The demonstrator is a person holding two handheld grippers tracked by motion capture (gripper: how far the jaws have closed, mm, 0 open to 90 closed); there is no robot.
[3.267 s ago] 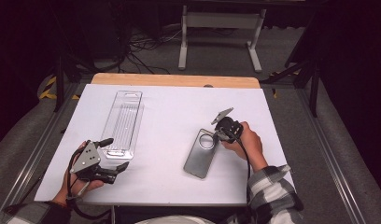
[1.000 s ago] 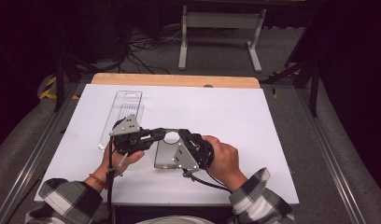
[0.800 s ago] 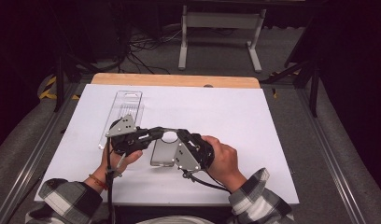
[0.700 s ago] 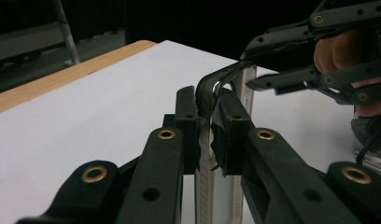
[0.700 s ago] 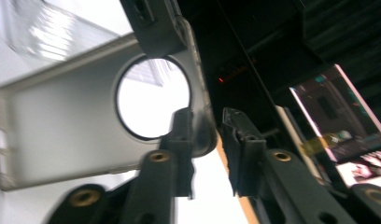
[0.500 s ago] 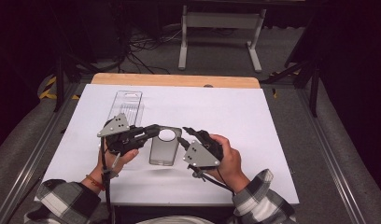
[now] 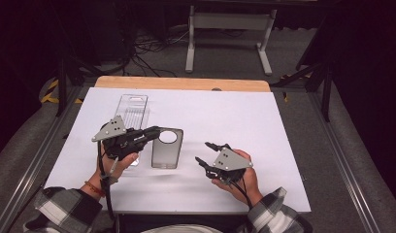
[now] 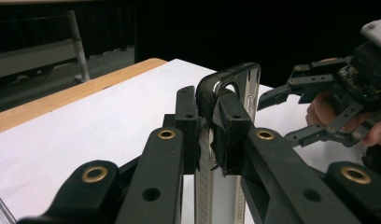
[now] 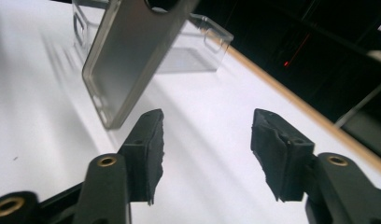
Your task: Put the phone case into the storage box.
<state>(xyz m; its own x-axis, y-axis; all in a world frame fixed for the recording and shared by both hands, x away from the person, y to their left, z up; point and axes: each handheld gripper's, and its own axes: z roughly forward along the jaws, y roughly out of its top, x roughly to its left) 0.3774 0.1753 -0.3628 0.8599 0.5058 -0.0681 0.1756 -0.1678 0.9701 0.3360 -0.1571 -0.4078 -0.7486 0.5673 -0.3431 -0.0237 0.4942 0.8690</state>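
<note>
The phone case (image 7: pixel 167 148) is seen as smoky translucent grey, with a pale silver-grey edge in the left gripper view. The packaging tray (image 7: pixel 132 112) is clear and colourless. The left gripper (image 7: pixel 156 130) and the right gripper (image 7: pixel 205 153) are black, with brass-coloured rivets at the joints of the jaws, and each is topped by a light grey plate dotted with small dark holes. The desk (image 7: pixel 264 126) is covered in plain white, with a strip of light wood along its far edge. The sleeves (image 7: pixel 65 209) are patterned in a black-and-white plaid. An orange band (image 7: pixel 93 189) is worn at the left wrist.
</note>
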